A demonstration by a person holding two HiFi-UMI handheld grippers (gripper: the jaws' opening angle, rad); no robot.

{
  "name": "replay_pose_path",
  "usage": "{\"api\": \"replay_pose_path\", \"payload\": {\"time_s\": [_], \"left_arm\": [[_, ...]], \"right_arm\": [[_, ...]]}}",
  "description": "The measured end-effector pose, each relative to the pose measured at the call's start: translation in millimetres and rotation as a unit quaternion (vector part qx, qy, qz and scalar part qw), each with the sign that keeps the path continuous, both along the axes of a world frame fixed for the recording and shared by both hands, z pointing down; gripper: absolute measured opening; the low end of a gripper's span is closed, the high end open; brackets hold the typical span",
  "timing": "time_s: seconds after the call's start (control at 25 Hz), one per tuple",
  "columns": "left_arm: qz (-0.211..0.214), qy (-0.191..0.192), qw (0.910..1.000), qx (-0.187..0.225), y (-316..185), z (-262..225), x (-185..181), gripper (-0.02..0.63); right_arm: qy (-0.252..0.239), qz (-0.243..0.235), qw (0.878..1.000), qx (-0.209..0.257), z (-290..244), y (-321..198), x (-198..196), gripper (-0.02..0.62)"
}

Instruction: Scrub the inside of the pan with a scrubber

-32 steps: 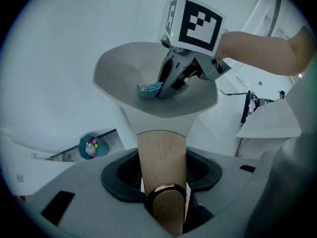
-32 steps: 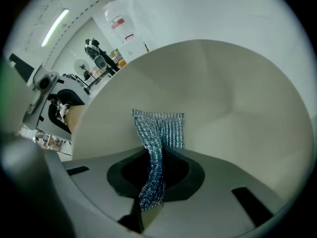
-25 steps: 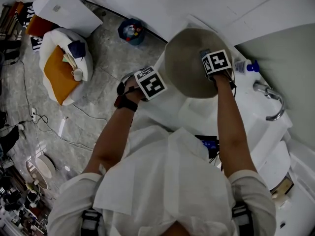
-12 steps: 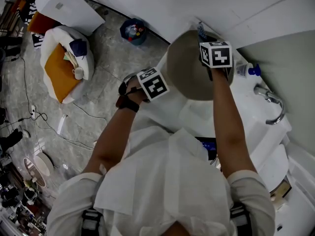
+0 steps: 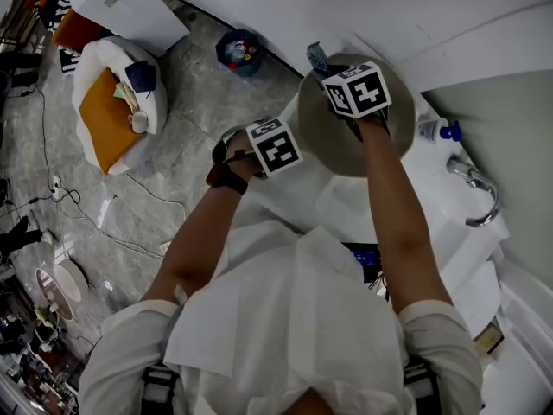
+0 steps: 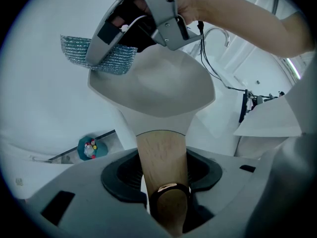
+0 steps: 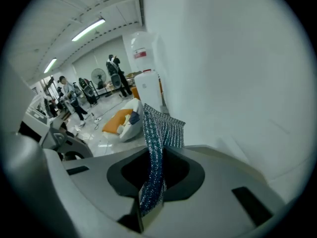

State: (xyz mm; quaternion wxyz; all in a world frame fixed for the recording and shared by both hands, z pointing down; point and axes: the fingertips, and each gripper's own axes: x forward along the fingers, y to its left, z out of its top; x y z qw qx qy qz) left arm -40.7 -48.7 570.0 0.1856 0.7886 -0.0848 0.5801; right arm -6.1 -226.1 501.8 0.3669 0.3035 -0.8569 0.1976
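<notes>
The pan (image 5: 346,132), pale grey-beige inside, is held tilted over the white counter. Its wooden handle (image 6: 161,157) sits between the jaws of my left gripper (image 6: 162,182), which is shut on it. In the left gripper view the pan's bowl (image 6: 153,86) faces the camera. My right gripper (image 5: 328,69) hangs above the pan's far rim, shut on a blue-green glittery scrubber (image 7: 154,148). The scrubber (image 6: 99,56) sticks out past the rim at the upper left, clear of the pan's inside. In the head view the scrubber (image 5: 317,57) pokes out beyond the marker cube.
A curved tap (image 5: 479,193) and a blue-capped bottle (image 5: 439,130) stand on the white sink counter (image 5: 449,240) at the right. On the floor to the left are a blue bin (image 5: 239,52), an orange-cushioned seat (image 5: 108,102) and cables. A white wall is close behind the pan.
My right gripper has lifted and swung from the pan's right side to its far left rim, taking the scrubber off the inside surface. The left gripper and pan have stayed put.
</notes>
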Motion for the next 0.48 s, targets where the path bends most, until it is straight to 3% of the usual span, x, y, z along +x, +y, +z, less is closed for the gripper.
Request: {"api": "replay_pose_path", "payload": {"time_s": [0.16, 0.28, 0.36, 0.48], "left_arm": [[0.004, 0.000, 1.0000, 0.003, -0.7, -0.2, 0.3, 0.216], [0.004, -0.001, 1.0000, 0.003, -0.7, 0.2, 0.1, 0.216], [0.000, -0.001, 1.0000, 0.005, -1.4, 0.3, -0.4, 0.216], [-0.004, 0.003, 1.0000, 0.007, -2.2, 0.4, 0.4, 0.215]], "right_arm": [[-0.008, -0.097, 0.994, -0.046, -1.2, 47.5, -31.3, 0.046], [0.017, -0.137, 0.989, -0.050, 2.0, 62.2, -39.2, 0.046], [0.033, -0.126, 0.991, -0.035, 4.8, 49.9, -34.0, 0.046], [0.061, -0.051, 0.997, -0.003, 7.7, 9.2, -4.7, 0.046]]}}
